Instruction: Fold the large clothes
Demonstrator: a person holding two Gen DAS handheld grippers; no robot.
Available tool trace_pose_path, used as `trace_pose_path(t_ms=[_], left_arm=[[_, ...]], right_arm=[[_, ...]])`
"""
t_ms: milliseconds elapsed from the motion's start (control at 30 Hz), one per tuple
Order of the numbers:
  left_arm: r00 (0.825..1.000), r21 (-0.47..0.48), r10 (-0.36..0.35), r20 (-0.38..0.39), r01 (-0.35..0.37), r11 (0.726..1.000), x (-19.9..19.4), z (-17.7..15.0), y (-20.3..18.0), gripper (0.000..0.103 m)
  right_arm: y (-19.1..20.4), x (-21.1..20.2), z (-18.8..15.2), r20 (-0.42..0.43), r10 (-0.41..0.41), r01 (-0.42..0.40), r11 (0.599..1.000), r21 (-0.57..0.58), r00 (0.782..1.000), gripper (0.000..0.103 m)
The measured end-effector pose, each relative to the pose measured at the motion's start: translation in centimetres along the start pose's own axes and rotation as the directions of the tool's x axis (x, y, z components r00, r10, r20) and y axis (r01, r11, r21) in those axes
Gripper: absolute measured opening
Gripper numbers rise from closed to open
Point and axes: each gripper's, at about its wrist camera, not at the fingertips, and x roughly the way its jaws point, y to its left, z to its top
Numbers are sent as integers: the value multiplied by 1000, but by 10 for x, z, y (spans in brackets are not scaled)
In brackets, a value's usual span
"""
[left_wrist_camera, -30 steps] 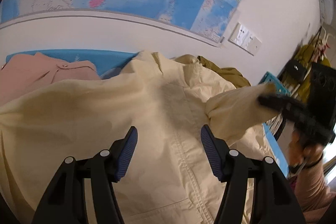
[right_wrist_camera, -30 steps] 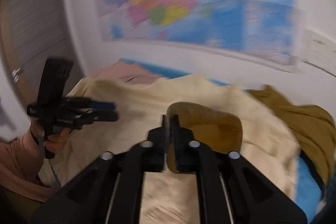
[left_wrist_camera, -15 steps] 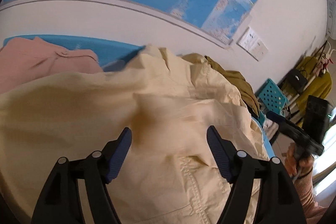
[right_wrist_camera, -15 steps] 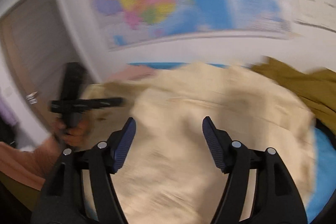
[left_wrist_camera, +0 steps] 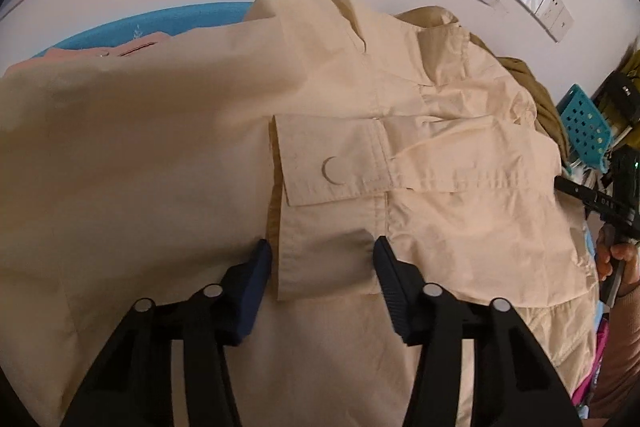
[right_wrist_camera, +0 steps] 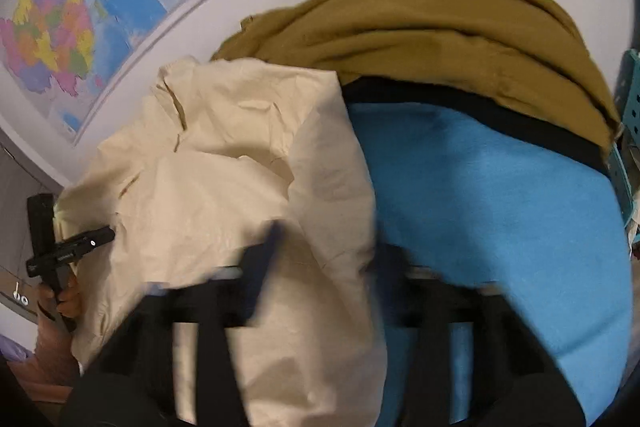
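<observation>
Left gripper [left_wrist_camera: 320, 259]: jaws wide, empty, straddling the sleeve cuff [left_wrist_camera: 332, 167] folded across the cream jacket [left_wrist_camera: 160, 155], which lies spread over the blue table cover [right_wrist_camera: 480, 195].
Right gripper [right_wrist_camera: 320, 259]: blurred, jaws apart, empty, at the jacket's right edge.
Advice: press the cuff flat before taking the next fold; keep 2 edges parallel.

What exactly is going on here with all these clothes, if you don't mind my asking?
A person is folding a large cream jacket spread over a blue surface, working with a handheld claw in each hand. One sleeve, with its buttoned cuff, already lies folded across the body. The left claw is open, straddling the folded fabric edge below the cuff. The right claw is open too, at the jacket's side edge. A mustard garment and a pink one lie nearby.
</observation>
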Motion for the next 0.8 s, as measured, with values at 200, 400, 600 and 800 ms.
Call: trace_pose_path(t_ms=[200,400,600,800], left_arm=[[999,-20,-26,-19,26,999,1,-1,3,27],[999,0,-33,-20,33,999,5,-3,-10,35],[994,61,10,107,-16,998,-60,-17,-6,43],[934,75,159,321,-193,978,-155,-40,13,54]], right_arm=[[0,-39,25,131,-42,48,998,-40,990,6],[-9,-19,29,82,-189,191,981,-18,979,10],[26,-47,17,202,-290,302,953,-29,935,51],[130,-56,-5,209,-20,87,945,-315,978,54]])
